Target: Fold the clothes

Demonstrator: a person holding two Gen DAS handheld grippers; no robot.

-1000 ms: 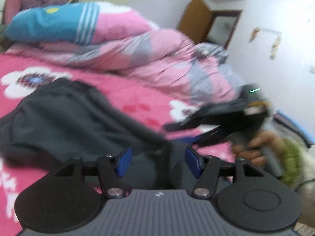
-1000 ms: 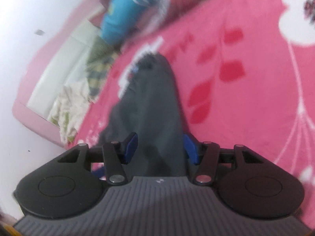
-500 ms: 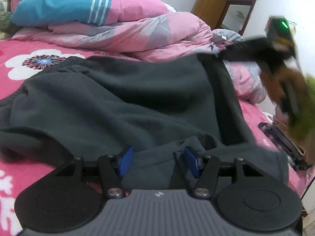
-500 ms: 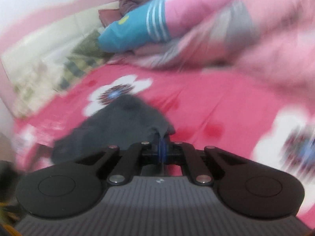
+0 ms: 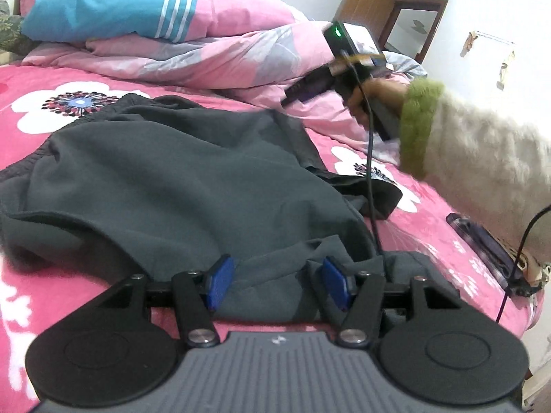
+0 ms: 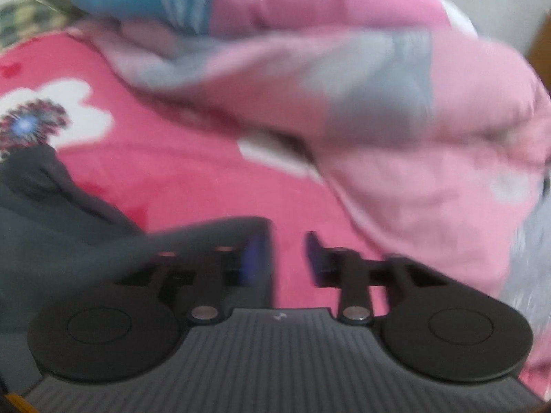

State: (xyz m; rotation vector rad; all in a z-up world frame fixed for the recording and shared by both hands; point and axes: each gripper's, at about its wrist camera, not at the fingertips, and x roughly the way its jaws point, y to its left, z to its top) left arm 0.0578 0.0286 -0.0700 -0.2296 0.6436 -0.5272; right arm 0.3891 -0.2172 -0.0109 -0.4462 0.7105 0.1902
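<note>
A dark grey garment (image 5: 172, 179) lies spread and rumpled on the pink flowered bed sheet (image 5: 69, 110). My left gripper (image 5: 275, 282) is open, low at the garment's near edge, with grey fabric lying between its blue pads (image 5: 217, 282). My right gripper (image 6: 280, 258) is open and empty above the sheet, at the garment's far right corner; the garment (image 6: 41, 213) shows at its left, blurred. In the left wrist view the right gripper's body (image 5: 347, 58) hangs above the bed, held by a hand in a cream and green sleeve.
A pink and grey quilt (image 5: 224, 58) and a blue and pink pillow (image 5: 113, 3) are piled at the bed's far side. A dark phone (image 5: 482, 244) lies at the bed's right edge. A cable (image 5: 370, 172) hangs from the right gripper. A wooden door (image 5: 365, 3) stands behind.
The right gripper was shut on the garment's edge and carried it across; it has now opened and let go, and the fabric has settled flat. The left gripper has stayed put.
</note>
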